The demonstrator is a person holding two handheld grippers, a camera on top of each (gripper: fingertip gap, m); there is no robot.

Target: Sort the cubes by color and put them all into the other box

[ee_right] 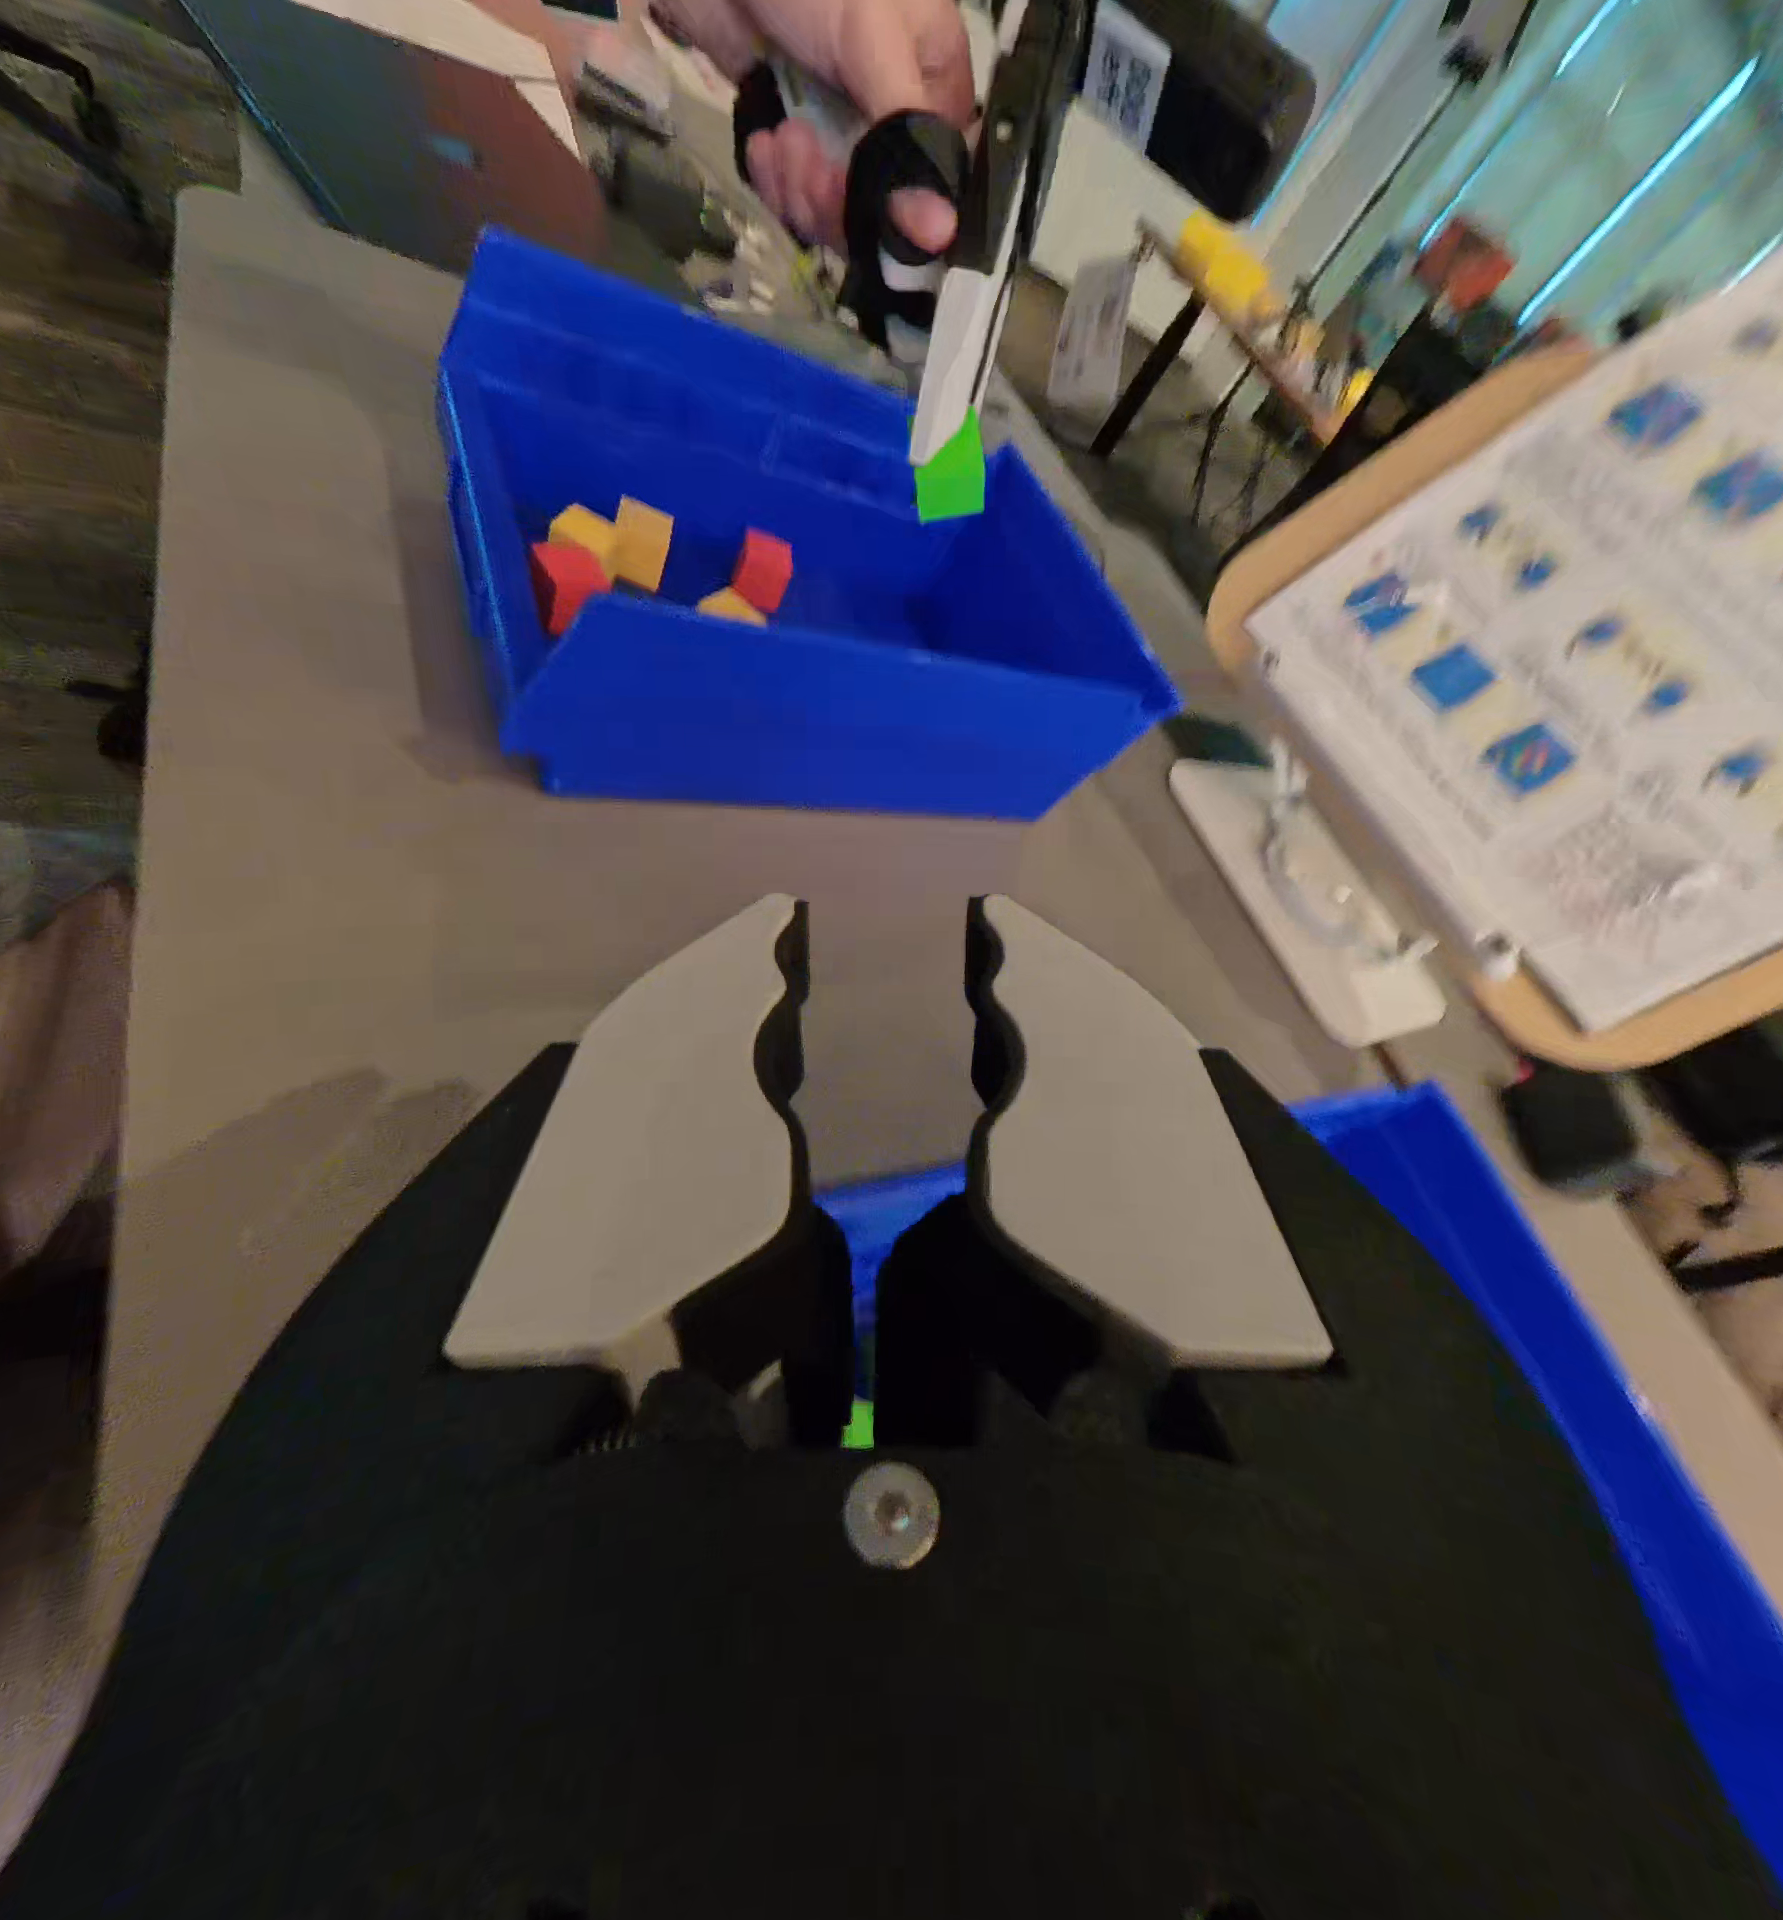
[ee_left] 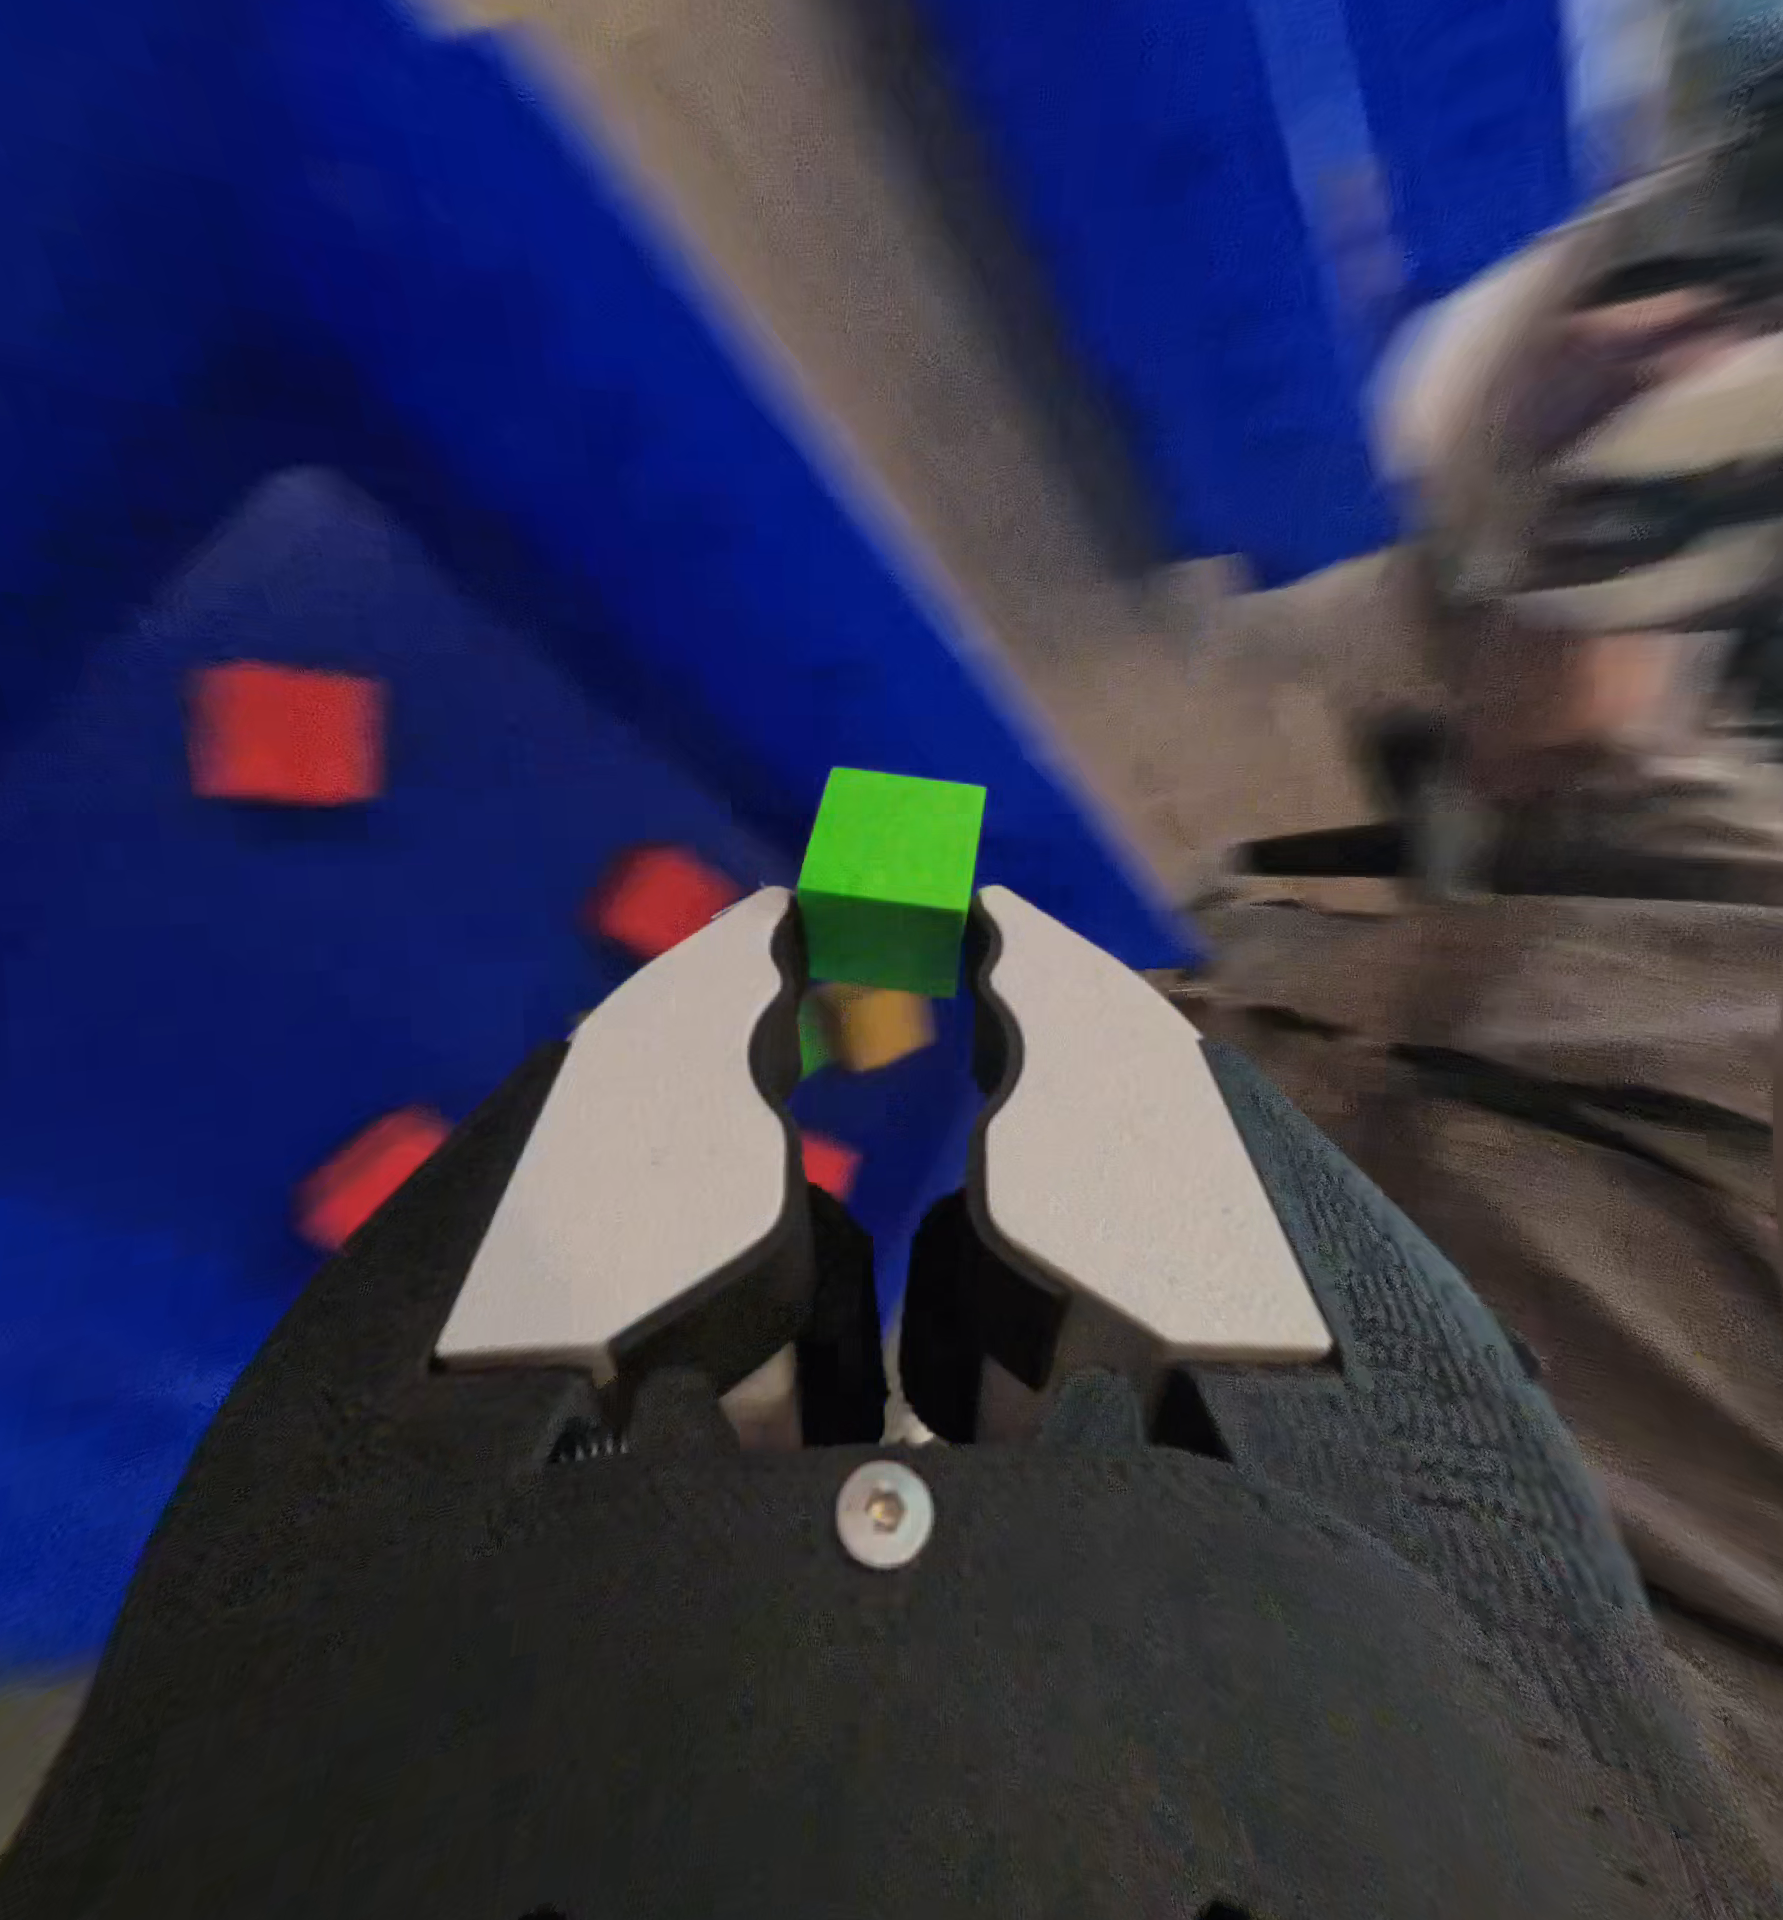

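My left gripper (ee_left: 887,914) pinches a green cube (ee_left: 892,878) above the blue bin (ee_right: 825,717) on the counter (ee_right: 326,831), red and yellow cubes (ee_right: 648,566) lying inside, while my right gripper (ee_right: 885,914) hangs spread and empty over a second bin (ee_right: 1552,1351).

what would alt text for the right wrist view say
The open, empty right gripper hovers over a grey table. Beyond it, the left gripper holds a green cube above a blue bin of red and yellow cubes.
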